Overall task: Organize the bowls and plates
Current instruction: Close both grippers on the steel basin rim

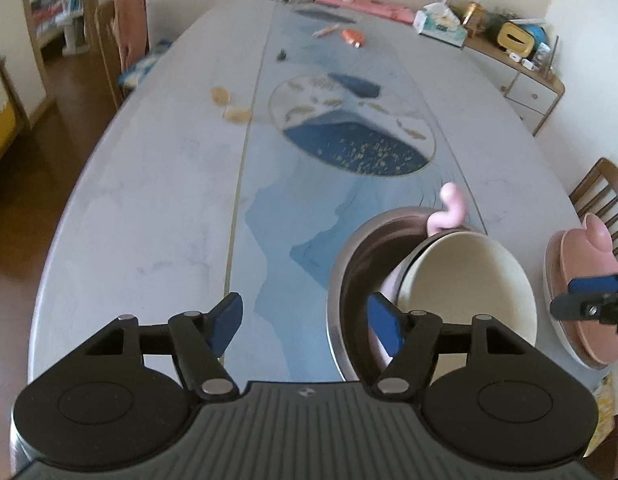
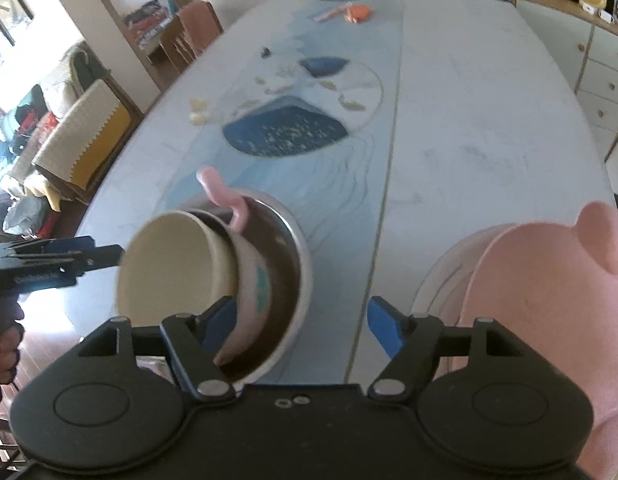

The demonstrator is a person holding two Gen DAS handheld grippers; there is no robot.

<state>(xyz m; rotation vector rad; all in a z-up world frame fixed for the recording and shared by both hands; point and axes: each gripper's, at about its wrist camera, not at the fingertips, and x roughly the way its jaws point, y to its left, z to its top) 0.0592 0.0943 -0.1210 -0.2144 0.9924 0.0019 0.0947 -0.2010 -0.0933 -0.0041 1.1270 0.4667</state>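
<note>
1. Your left gripper [image 1: 305, 322] has its jaws standing wide with nothing between them; only bare tabletop [image 1: 149, 208] shows in the gap. No earlier view tells you more than that.
2. The nested bowls lie to the right of those jaws: a metal bowl [image 1: 349, 264] holds a pink bowl with a curled handle [image 1: 449, 208], and a cream bowl [image 1: 469, 280] leans tilted inside, its mouth facing up and toward your left gripper. Your right-hand blue pad sits just over the metal bowl's near rim.
3. Your right gripper [image 2: 305, 330] also stands with jaws wide and empty. From it, the bowl nest lies to the left, and the left pad overlaps the pink bowl's edge in the view; contact cannot be told.
4. The pink plate with ears [image 2: 549, 300] sits on a white plate [image 2: 441, 276] just right of the right jaws, ears pointing away from you.
5. Judging by this, the left hand is nearer the bowls and the right hand nearer the plates.
6. The bowls have no long axis, being round; the pink handle points away up the tabletop.
7. The tilted cream bowl looks unsettled, so I would expect it to need seating flat.
</note>
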